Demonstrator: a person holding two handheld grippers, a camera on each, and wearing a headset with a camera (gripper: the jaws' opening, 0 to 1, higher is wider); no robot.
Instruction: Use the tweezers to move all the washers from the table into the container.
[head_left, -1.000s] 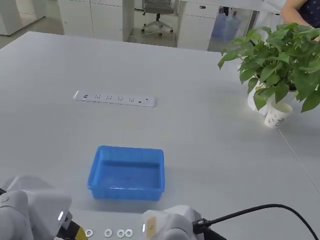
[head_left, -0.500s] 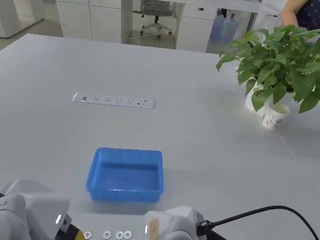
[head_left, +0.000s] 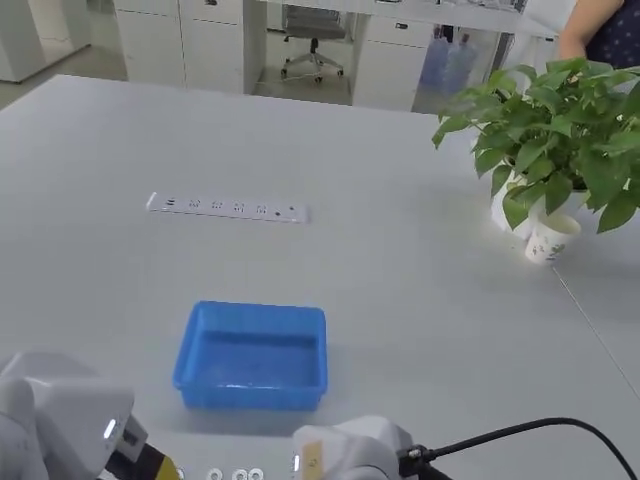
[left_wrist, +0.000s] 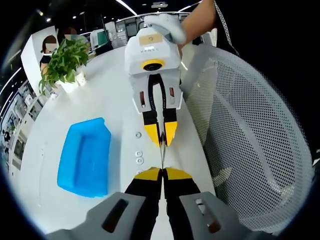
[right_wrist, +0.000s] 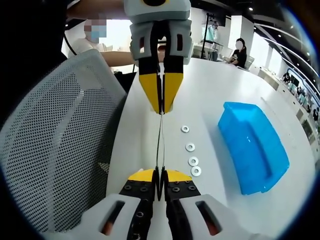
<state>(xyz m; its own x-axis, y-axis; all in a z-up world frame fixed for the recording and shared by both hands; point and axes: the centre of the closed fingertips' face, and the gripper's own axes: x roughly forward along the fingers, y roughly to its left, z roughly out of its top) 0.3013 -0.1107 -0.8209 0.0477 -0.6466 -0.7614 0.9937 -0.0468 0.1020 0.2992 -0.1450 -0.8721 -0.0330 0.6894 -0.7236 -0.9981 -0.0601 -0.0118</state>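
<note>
The left gripper (left_wrist: 162, 173) has its yellow-tipped jaws pressed together on one end of the tweezers (right_wrist: 160, 140). The right gripper (right_wrist: 160, 176) faces it tip to tip, and its jaws are closed in the same way on the other end. The tweezers are therefore stretched as a thin metal line between the two grippers, above the near edge of the table (head_left: 420, 290). Their two arms run very close together with only a narrow slit between them, and I cannot tell which end is the pointed one. In the right gripper view, four washers (right_wrist: 190, 147) lie flat on the table in a loose row just beside the tweezers, on the side away from the person, and none of them touches the tweezers. The blue container (right_wrist: 252, 145) stands beyond the washers, near them but apart, with its open side up. On the opposite side of the tweezers is the mesh back of a chair (left_wrist: 250, 125), close to the table edge. In the left gripper view a gloved hand (left_wrist: 167, 25) holds the body of the right gripper. Much farther from the grippers, past the container, a white power strip (head_left: 228, 208) lies on the table. A green plant (head_left: 555, 125) with a paper cup (head_left: 550, 238) beside it stands well apart at the far right.
</note>
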